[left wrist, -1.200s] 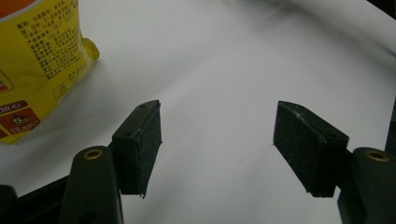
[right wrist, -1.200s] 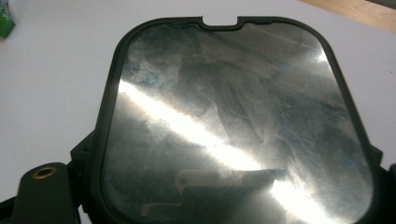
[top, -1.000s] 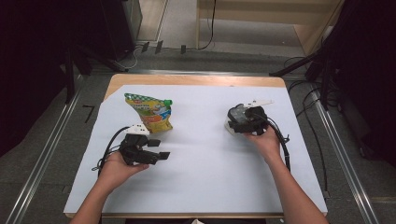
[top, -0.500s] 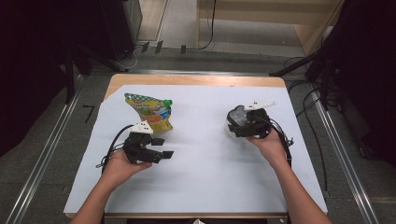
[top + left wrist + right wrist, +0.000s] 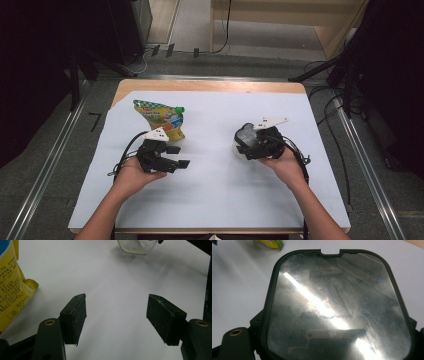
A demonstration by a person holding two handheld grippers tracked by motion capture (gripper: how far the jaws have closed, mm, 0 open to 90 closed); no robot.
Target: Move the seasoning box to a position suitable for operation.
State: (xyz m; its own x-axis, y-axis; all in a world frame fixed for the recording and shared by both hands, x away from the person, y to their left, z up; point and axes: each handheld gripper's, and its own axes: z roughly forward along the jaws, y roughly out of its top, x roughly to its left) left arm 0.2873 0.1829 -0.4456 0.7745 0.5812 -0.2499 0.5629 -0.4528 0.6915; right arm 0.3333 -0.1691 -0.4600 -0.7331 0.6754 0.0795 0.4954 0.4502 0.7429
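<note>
Container point(image 5: 243, 142), clear plastic with a black-rimmed lid point(image 5: 337, 305), sits clamped between the jaws of the right gripper point(image 5: 257, 145), right of centre on the white table point(image 5: 215, 200). Looks rigid, light, smooth-walled, so likely slippery; best gripped across the flat sides. Left gripper point(image 5: 116, 315) stands wide open, empty, just beside the yellow pouch point(image 5: 162, 120).

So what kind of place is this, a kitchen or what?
Likely a lab or recording workspace, not a kitchen: a table under white sheeting, metal rails along the floor, and loose cables around it.
</note>
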